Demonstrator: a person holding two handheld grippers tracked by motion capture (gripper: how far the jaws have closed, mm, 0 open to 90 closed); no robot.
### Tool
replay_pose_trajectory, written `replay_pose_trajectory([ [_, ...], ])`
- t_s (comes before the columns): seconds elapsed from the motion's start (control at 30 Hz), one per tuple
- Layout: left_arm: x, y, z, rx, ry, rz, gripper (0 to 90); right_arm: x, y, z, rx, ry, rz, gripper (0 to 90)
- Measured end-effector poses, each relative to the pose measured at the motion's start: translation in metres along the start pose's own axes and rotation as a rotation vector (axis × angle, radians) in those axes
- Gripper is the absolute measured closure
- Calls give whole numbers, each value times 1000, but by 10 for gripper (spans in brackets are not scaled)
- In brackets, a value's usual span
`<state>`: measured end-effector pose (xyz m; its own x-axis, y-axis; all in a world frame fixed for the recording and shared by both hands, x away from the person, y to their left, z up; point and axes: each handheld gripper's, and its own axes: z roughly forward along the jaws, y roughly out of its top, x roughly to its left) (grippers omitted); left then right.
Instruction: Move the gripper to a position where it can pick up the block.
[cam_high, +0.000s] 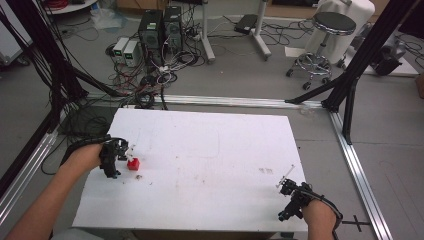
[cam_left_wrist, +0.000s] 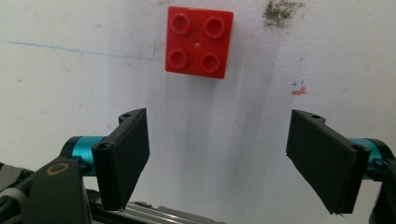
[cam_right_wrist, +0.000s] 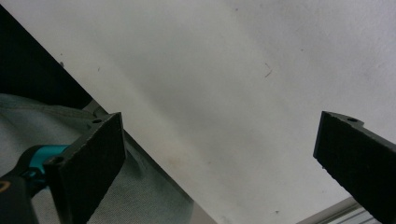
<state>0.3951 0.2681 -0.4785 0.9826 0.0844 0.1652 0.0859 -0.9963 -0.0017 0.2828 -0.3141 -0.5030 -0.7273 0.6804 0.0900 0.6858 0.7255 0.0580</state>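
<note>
While the left tool (cam_left_wrist: 218, 158) hovers spread just short of the red brick (cam_left_wrist: 199, 41), the right tool (cam_right_wrist: 219, 163), likewise spread, lies well apart from it over the white surface (cam_high: 210, 165).

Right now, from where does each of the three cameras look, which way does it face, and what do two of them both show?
High view: sits above the person's side, faces forward and down on the white table; both forearms, left gripper and right gripper show.
Left gripper view: rides the left gripper, faces down on the table; open black jaws show.
Right gripper view: rides the right gripper, faces the table's edge; open jaws show.
Shared: the high and left gripper views both show the red four-stud brick.
</note>
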Motion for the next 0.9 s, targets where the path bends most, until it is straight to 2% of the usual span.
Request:
replay_pose_trajectory([
  [0.37, 13, 16, 7, 9, -22, 69, 217, 0, 0, 0, 2, 2, -7, 17],
  [0.47, 14, 19, 9, 2, -27, 71, 217, 1, 0, 0, 2, 5, -3, 17],
  [0.5, 15, 22, 11, 6, -38, 86, 217, 1, 0, 0, 2, 5, -5, 17],
  [0.6, 15, 25, 14, 1, -47, 95, 217, 1, 1, 0, 4, 6, -5, 17],
  [0.63, 16, 27, 15, 2, -51, 113, 218, 1, 1, 0, 4, 6, -7, 17],
  [0.9, 17, 35, 23, -8, -70, 147, 218, 1, 1, 0, 2, 2, -9, 17],
])
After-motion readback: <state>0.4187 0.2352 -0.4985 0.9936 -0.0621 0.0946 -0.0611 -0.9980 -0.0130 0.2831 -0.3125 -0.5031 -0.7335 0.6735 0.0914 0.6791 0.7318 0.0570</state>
